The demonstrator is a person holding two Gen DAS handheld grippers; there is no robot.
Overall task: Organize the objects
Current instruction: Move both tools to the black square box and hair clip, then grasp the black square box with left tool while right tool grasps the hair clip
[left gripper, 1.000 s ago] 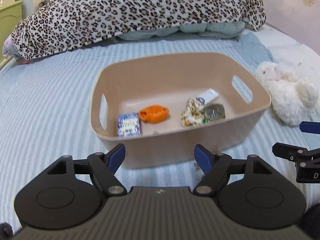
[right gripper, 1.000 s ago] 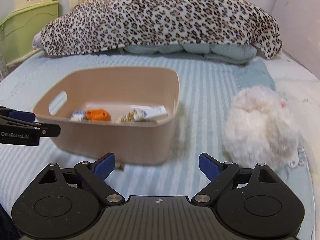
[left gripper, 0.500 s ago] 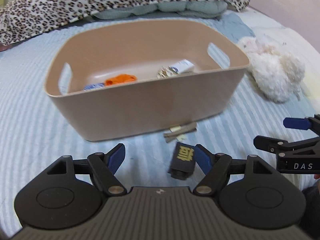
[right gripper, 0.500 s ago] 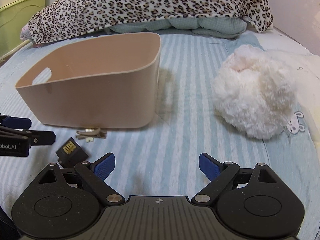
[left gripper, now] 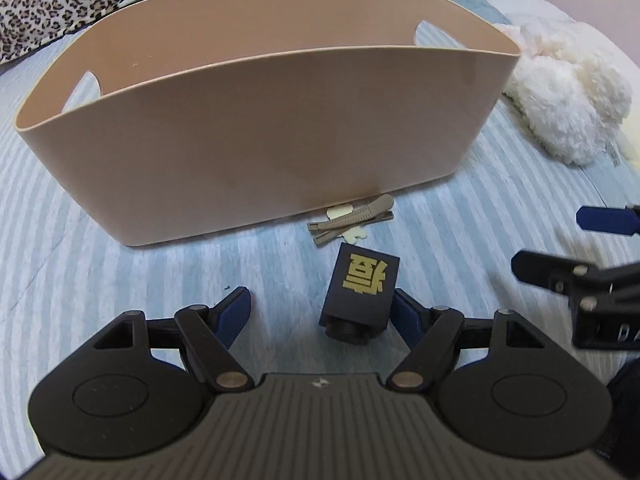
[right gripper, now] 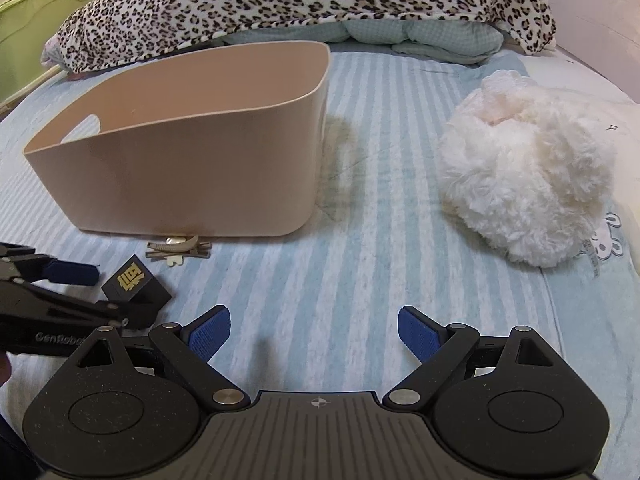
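step: left gripper (left gripper: 320, 312) reaching box (left gripper: 362, 292) | jaws: both spread, empty | next: pinch box, bin (left gripper: 256, 136) at 12

Black gold-marked box (left gripper: 362, 286) and hair clips (left gripper: 352, 220) lie before beige bin (left gripper: 260, 128).

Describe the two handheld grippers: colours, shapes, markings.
Both are matte black. The left gripper and right gripper each have two round pivot housings, angled link arms with silver pins, a ribbed grey body, and blue textured fingers. White lettering marks their sides.
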